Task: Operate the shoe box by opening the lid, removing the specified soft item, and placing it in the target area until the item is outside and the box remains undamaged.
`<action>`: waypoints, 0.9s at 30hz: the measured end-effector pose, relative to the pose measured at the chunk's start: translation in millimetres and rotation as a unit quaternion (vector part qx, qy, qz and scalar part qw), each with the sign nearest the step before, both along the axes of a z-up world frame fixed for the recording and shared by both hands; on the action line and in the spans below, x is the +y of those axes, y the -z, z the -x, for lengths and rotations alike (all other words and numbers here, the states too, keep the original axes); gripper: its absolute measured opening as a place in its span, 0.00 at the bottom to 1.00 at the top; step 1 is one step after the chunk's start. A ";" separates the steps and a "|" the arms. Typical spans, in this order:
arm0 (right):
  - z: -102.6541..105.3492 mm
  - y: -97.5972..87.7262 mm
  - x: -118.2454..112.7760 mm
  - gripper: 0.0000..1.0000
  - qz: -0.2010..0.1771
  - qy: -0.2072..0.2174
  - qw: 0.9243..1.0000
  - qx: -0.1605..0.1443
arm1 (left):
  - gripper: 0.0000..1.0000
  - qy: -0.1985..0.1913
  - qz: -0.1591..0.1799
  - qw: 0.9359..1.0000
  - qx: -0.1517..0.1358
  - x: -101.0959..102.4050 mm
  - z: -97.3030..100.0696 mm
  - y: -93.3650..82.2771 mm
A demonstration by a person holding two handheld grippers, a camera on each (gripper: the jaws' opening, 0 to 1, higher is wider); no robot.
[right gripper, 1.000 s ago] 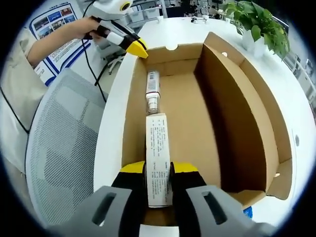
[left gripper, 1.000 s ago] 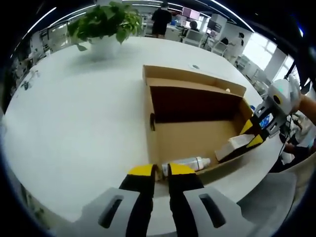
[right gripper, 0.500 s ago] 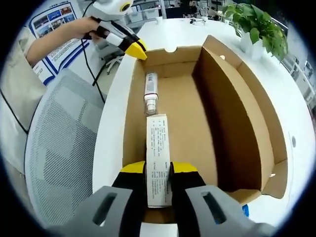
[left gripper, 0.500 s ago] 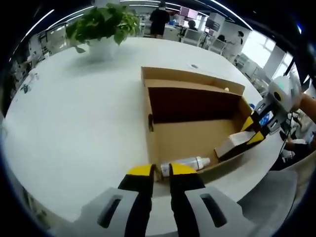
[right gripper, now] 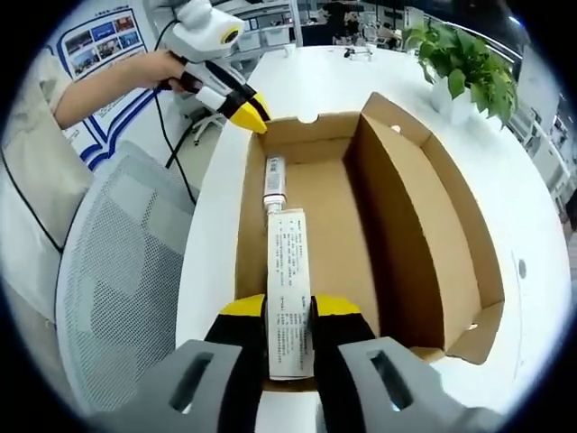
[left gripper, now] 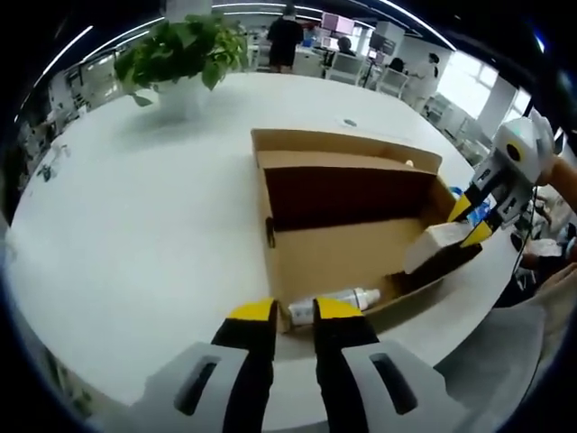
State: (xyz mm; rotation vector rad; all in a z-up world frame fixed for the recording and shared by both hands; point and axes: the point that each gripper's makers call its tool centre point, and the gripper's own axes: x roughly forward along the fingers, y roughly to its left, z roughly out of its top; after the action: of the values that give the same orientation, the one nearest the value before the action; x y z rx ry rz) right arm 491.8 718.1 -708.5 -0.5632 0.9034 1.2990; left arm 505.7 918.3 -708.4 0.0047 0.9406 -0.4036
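Note:
The brown cardboard shoe box (left gripper: 343,144) lies on the white table with its lid (right gripper: 424,198) standing open. A white plastic bottle (left gripper: 329,302) lies inside against one end wall, at the box's far end (right gripper: 273,179) in the right gripper view. My right gripper (right gripper: 288,307) is shut on a long white printed carton (right gripper: 288,271) and holds it above the box floor. The left gripper view shows that gripper (left gripper: 471,221) lifting the carton (left gripper: 437,244) over the rim. My left gripper (left gripper: 294,316) is closed on the box's near end wall, and its yellow tip (right gripper: 252,108) meets the far rim.
A potted green plant (left gripper: 185,50) stands at the far side of the round white table (left gripper: 135,207). A grey mesh chair (right gripper: 117,289) sits beside the table edge by the box. A person's hand (right gripper: 153,68) holds the left gripper. Desks and people are in the background.
The right gripper has risen with the white carton, whose end now sits higher at the box rim. The left gripper keeps its place at the box's end wall.

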 end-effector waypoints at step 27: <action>-7.9 -53.6 -19.4 0.16 -0.018 -0.005 0.999 -0.040 | 0.16 0.012 -0.010 1.000 -0.010 -6.8 1.0 -9.4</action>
State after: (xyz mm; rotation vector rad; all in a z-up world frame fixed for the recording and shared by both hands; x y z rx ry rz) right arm 499.8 698.7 -654.9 -0.5886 0.8101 1.2910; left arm 504.7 911.5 -699.0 0.0382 0.9265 -0.4161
